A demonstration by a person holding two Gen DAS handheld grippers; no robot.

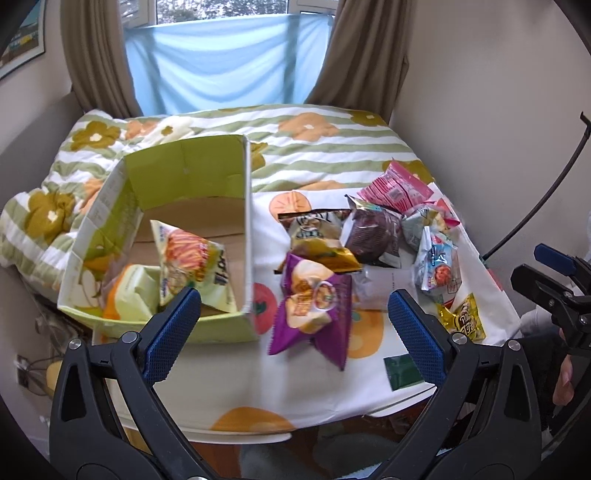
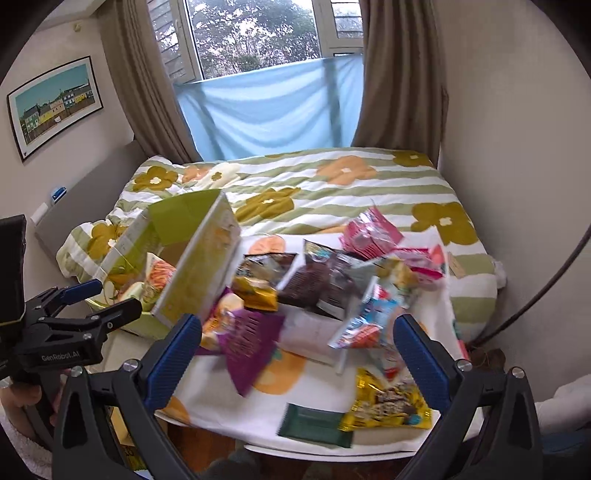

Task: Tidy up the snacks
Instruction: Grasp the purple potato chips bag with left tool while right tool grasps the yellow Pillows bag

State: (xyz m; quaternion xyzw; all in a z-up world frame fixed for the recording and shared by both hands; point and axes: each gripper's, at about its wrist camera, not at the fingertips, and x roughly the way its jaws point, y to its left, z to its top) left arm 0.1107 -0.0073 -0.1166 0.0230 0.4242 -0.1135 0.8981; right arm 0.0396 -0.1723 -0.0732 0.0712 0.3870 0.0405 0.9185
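With both grippers' jaws released, best to pinch the purple bag [image 1: 312, 306] by its crimped edge, then lift clear over the box [image 1: 162, 236] wall.

Room: plain beige walls [image 2: 498, 92]. A window [image 2: 255, 33] at the far end admits daylight; trees outside appear blurred. Brown curtains [image 2: 399, 74] flank a blue sheet [image 2: 273, 107]. A framed picture [image 2: 55, 105] hangs on one wall. A floral, green-striped quilt [image 2: 332, 192] covers the bed.

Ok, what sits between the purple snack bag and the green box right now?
Nothing: in the left wrist view only a bare strip of tablecloth separates the purple snack bag from the green box.
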